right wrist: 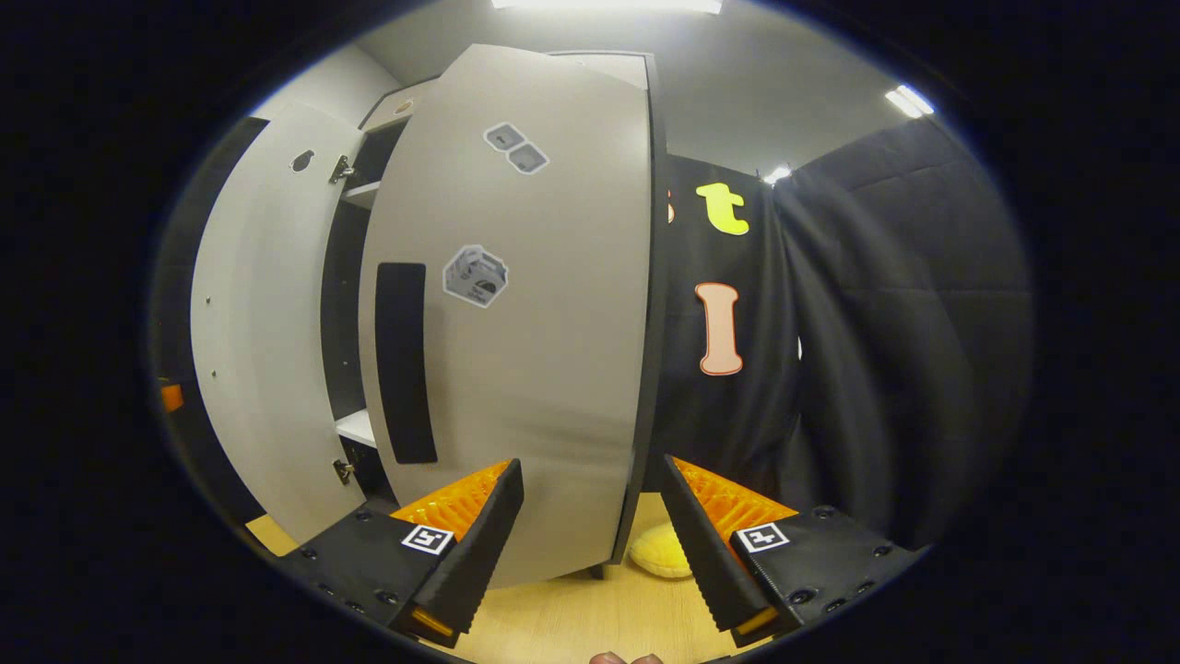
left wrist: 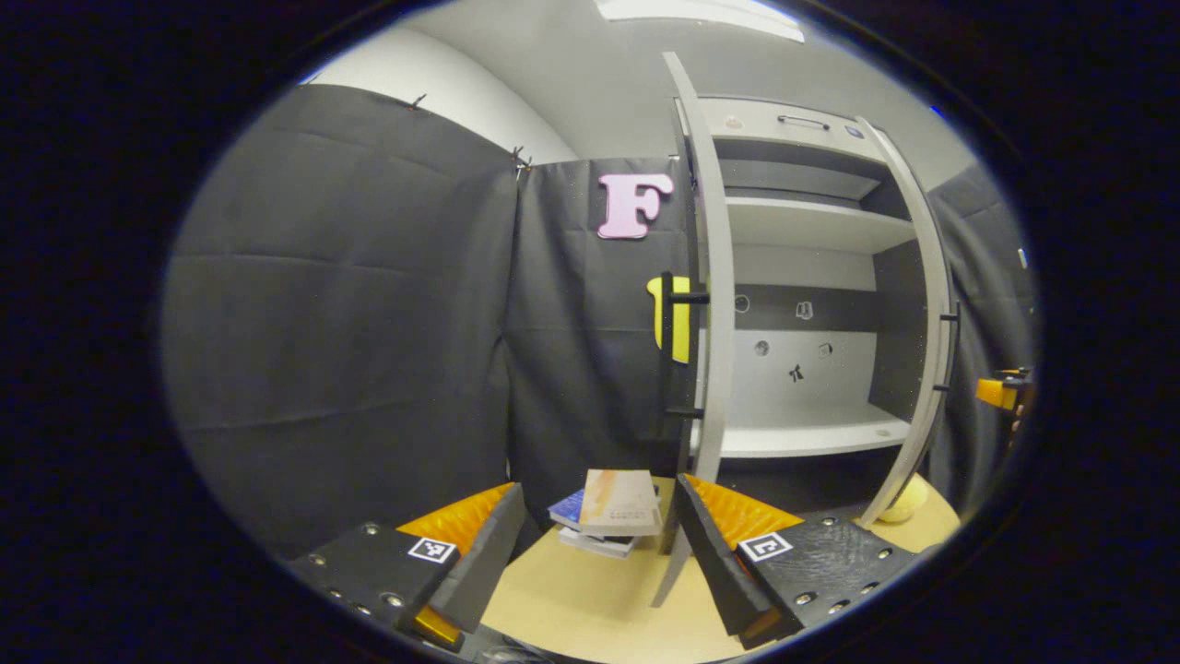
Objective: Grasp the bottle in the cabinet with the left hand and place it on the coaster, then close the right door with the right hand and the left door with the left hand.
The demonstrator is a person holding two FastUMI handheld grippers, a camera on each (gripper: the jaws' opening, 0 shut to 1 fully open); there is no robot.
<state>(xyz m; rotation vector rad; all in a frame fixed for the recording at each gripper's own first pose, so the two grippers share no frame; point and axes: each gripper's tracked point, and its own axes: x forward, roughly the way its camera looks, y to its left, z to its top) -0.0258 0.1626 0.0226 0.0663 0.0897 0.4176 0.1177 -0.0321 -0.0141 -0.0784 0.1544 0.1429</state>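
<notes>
My left tongs [left wrist: 595,553] are wide open and hold nothing. My right tongs [right wrist: 590,544] are wide open too. The cabinet [left wrist: 811,277] stands ahead of my left tongs, and I see no bottle on its shelves. The right door [right wrist: 516,350] is just ahead of my right tongs. I think closing it comes next, with a push on its front.

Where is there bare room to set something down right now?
The cabinet's lower shelf lies bare between the two open doors. The tabletop is free just ahead of the left tongs. Crowded: the stacked books by the left door.
</notes>
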